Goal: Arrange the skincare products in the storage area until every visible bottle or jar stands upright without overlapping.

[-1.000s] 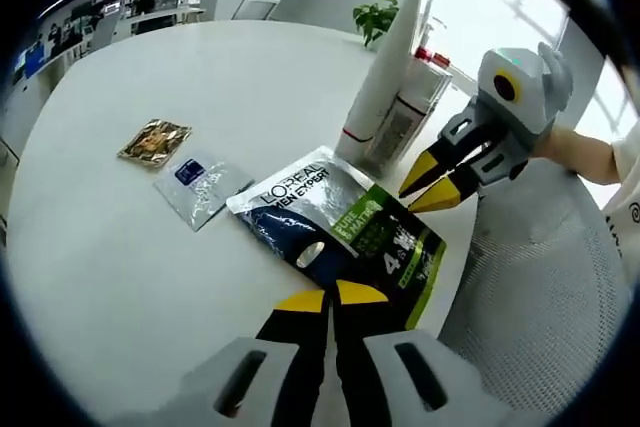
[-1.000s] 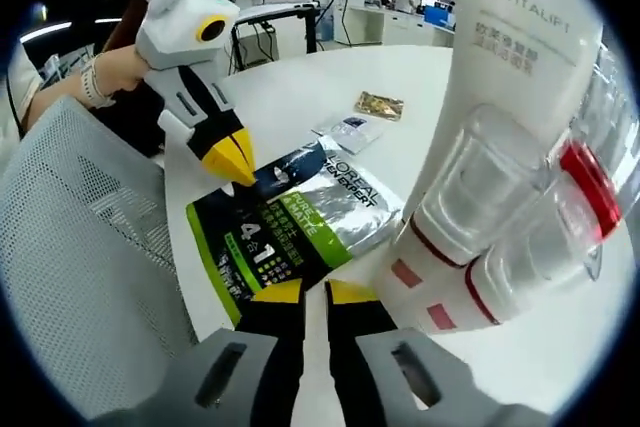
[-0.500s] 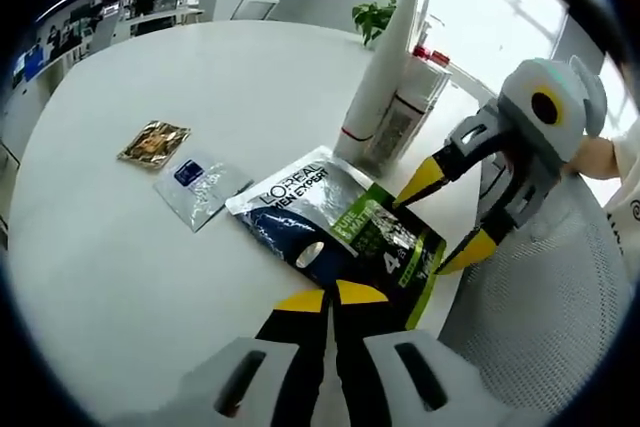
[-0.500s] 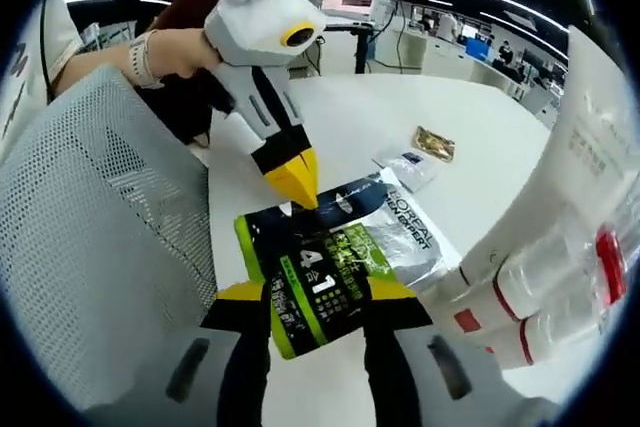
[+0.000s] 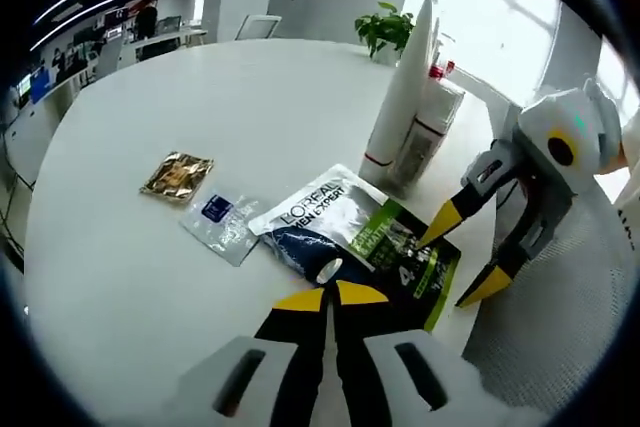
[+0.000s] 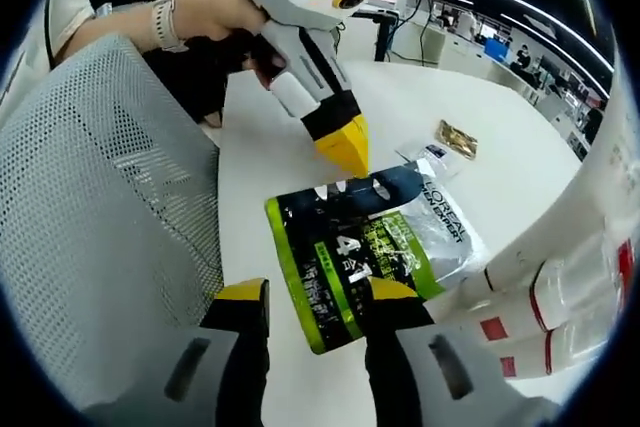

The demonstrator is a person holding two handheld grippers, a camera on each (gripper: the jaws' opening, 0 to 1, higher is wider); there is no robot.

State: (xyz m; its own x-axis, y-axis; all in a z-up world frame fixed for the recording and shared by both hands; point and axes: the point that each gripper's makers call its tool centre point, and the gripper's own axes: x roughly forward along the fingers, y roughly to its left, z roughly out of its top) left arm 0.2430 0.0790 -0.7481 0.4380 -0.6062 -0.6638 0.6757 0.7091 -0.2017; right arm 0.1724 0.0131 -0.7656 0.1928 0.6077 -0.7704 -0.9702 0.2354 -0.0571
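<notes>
Green-edged sachet lies flat between wide right tongs (left tongs pinched).

Bright window glare, sharp centre, fisheye-warped edges.

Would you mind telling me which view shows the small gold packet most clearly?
The left gripper view shows it best: the gold packet lies flat and whole on the white table, beside a clear sachet. In the right gripper view the packet is farther off, smaller and less distinct.
</notes>
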